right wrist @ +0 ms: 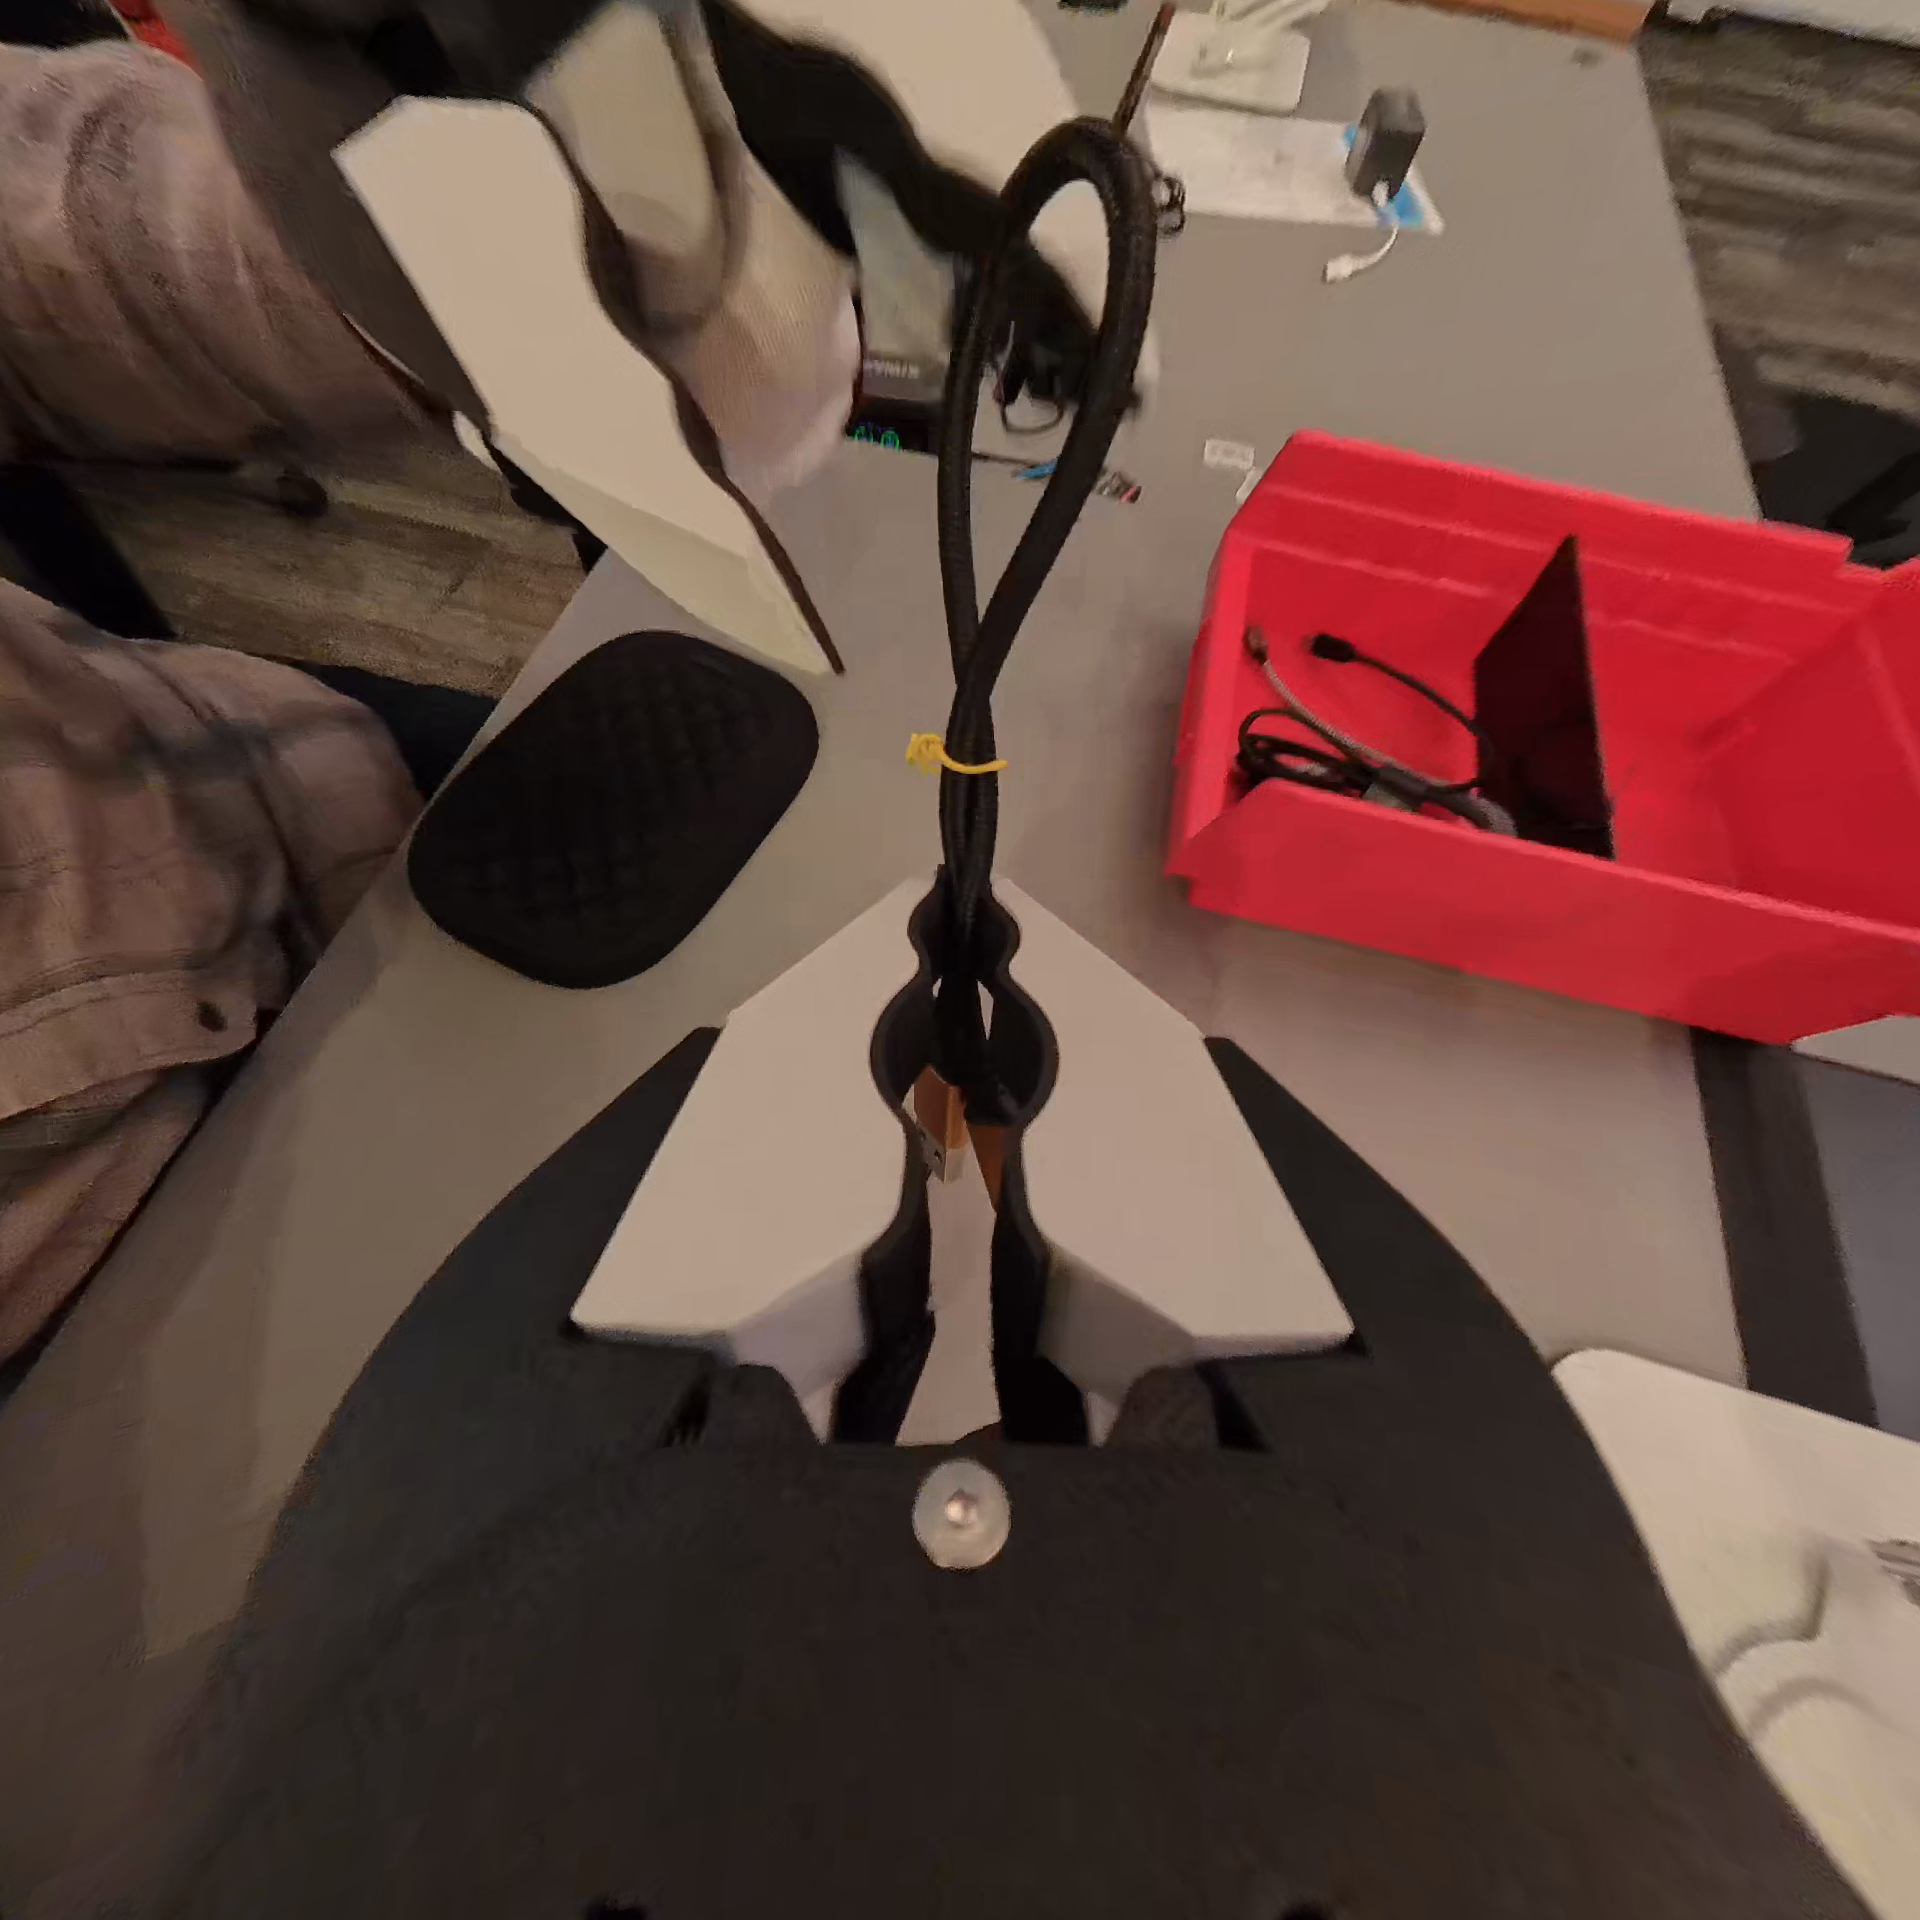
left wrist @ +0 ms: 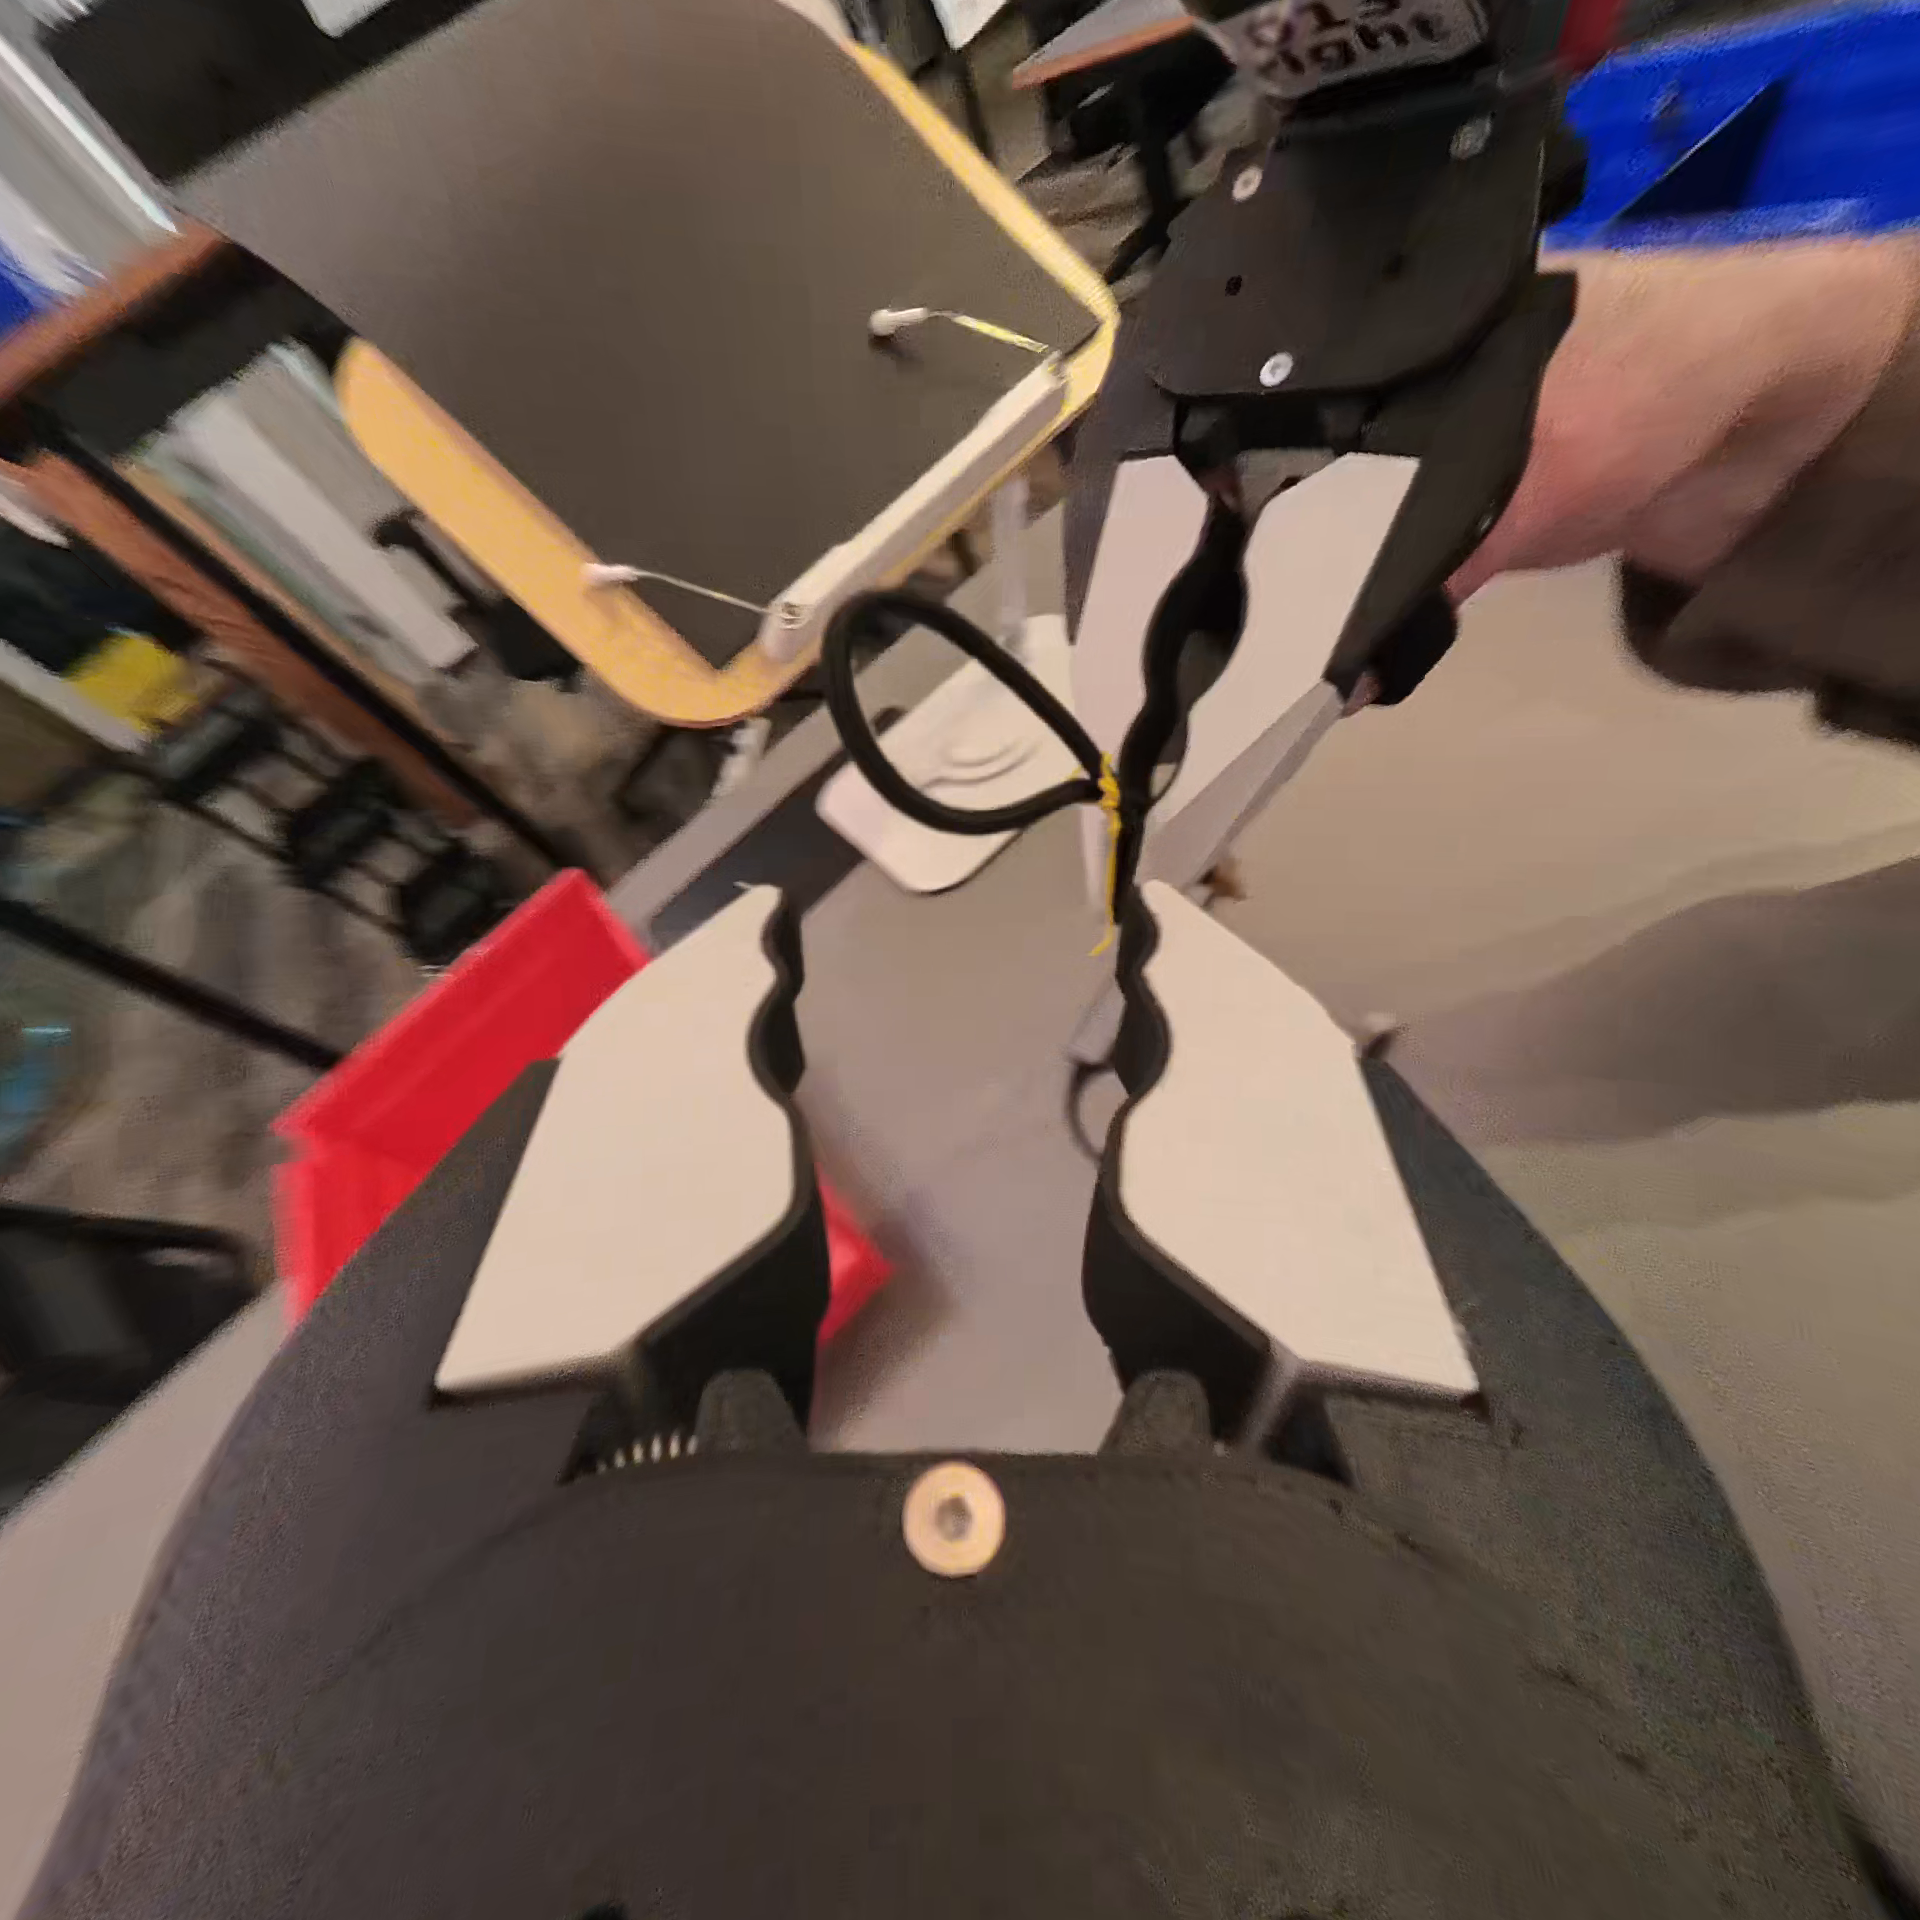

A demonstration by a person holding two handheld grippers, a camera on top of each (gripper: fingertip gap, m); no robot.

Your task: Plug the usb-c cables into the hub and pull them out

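My right gripper [right wrist: 961, 904] is shut on a folded black braided cable [right wrist: 961, 582] bound with a yellow tie [right wrist: 940, 756]. The cable's copper-coloured plugs [right wrist: 940, 1127] sit back between the pads, and its loop sticks out ahead. In the left wrist view the right gripper [left wrist: 1148, 774] shows at upper right, with the cable loop [left wrist: 883, 717] hanging from its tips. My left gripper [left wrist: 961, 914] is open and empty, and the tied cable lies just beyond its right fingertip. One of its fingers [right wrist: 582, 395] shows blurred at the upper left of the right wrist view.
A red bin [right wrist: 1558, 914] holding other cables [right wrist: 1351, 769] stands on the grey table [right wrist: 1403, 312]; it also shows in the left wrist view [left wrist: 447, 1049]. A black mesh pad [right wrist: 613, 810] sits at the table's left edge. A small dark table with a yellow rim [left wrist: 623, 260] carries a white bar [left wrist: 925, 509] and thin white cables. About 6 cm separates my left fingertips from my right.
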